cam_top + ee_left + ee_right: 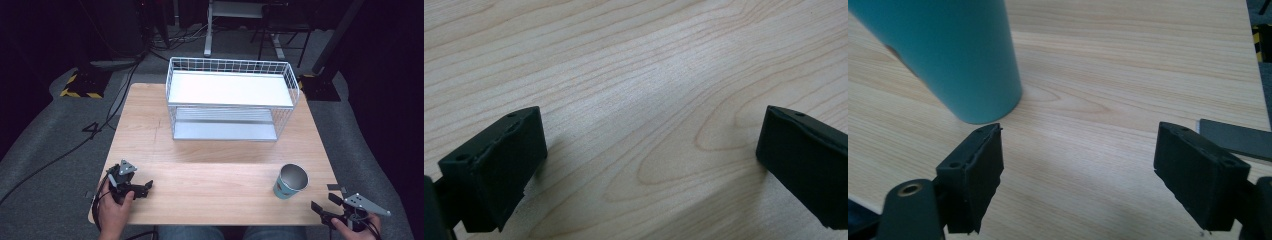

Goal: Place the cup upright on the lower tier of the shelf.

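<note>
A teal cup point(290, 181) with a shiny metal inside stands upright near the table's front right corner. In the right gripper view the teal cup point(958, 55) rises at the upper left, just beyond the left jaw and outside the gap. My right gripper point(325, 201) hangs off the front right edge, open and empty point(1078, 170). At the front left, a hand holds my left gripper point(146, 189) low over the wood. Its jaws are spread wide over bare tabletop point(649, 165) with nothing between them.
A white two-tier wire rack point(230, 98) stands at the back middle of the wooden table point(210, 180), both shelves bare. A small dark grey flat patch point(1238, 140) lies at the table's right edge. Cables and stands lie on the floor beyond.
</note>
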The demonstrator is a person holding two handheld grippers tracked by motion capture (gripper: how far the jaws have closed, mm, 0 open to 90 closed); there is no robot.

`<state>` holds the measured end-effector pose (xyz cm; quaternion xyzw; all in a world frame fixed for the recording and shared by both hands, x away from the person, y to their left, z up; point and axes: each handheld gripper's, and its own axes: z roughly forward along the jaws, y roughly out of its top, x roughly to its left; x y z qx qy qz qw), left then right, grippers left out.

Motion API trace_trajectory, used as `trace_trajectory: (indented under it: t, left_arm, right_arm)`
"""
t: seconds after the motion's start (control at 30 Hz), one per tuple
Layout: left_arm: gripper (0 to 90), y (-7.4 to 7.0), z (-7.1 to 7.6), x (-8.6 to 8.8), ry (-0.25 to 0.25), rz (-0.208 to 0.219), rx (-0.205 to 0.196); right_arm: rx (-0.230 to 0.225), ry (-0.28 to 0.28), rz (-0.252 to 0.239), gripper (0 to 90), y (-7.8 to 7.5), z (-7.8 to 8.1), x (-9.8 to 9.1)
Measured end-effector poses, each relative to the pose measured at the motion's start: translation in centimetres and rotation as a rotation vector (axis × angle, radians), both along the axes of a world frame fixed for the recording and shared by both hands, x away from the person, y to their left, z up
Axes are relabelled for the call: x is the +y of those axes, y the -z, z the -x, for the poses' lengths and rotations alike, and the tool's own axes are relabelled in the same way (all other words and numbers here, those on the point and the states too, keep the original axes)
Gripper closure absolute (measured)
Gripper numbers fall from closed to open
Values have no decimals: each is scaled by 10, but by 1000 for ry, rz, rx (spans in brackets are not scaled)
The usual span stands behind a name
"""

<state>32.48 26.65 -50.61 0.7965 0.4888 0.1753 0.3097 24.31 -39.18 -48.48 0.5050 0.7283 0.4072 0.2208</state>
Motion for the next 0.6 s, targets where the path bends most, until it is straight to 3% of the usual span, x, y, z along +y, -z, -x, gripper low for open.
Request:
trace_trajectory:
  t: [0.2,0.6]
  left_arm:
    - [3,0,0,0,0,0,0]
    - [4,0,0,0,0,2,0]
  right_arm:
    - [-32,-12,-42,199,-2,11,14]
    - [-88,-66,-44,161,2,10,55]
